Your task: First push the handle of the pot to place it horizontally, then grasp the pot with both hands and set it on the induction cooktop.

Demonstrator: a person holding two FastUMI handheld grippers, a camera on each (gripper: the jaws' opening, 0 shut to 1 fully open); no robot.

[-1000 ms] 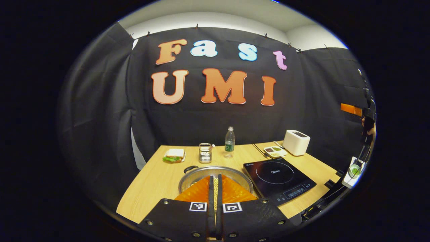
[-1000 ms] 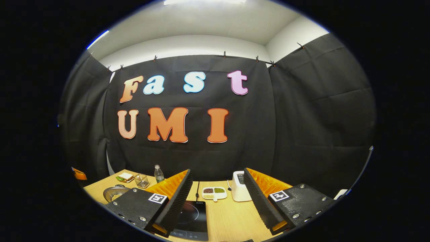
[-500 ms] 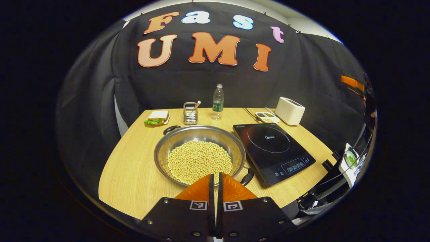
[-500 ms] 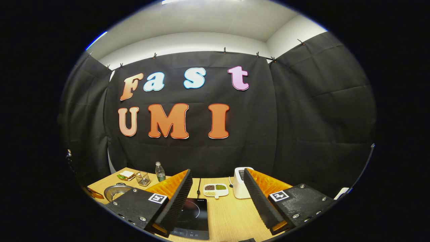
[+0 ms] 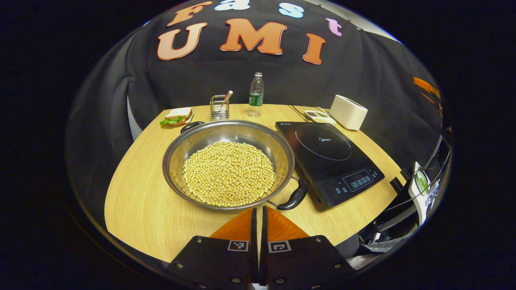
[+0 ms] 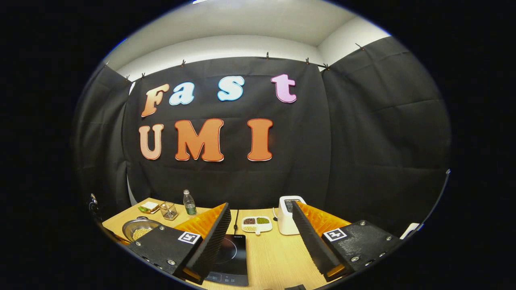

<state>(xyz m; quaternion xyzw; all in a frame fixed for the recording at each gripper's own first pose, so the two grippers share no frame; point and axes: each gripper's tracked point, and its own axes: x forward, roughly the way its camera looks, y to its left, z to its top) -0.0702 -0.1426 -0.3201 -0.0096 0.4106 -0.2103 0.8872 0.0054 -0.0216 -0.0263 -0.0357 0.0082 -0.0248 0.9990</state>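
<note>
A wide steel pot [image 5: 177, 149] filled with pale beans sits on the wooden table [image 5: 137, 201] in the left gripper view. One black handle [image 5: 294, 197] points to the near right, the other handle [image 5: 190, 126] to the far left. The black induction cooktop [image 5: 330, 155] lies just right of the pot. My left gripper [image 5: 258, 219] is shut, empty, hovering just in front of the pot's near rim. In the right gripper view my right gripper [image 6: 262, 237] is open above the cooktop [image 6: 229, 257] and holds nothing; the pot [image 6: 139, 230] is at far left.
At the table's back stand a sandwich on a plate [image 5: 176, 116], a wire holder [image 5: 219, 108], a water bottle [image 5: 255, 95], a small divided dish [image 5: 319, 117] and a white toaster [image 5: 347, 112]. A cable runs behind the cooktop. Equipment hangs off the table's right edge [image 5: 419, 189].
The left gripper view has risen and tilted down, so the whole pot and its near handle now show. The right gripper has shifted only slightly and stays open.
</note>
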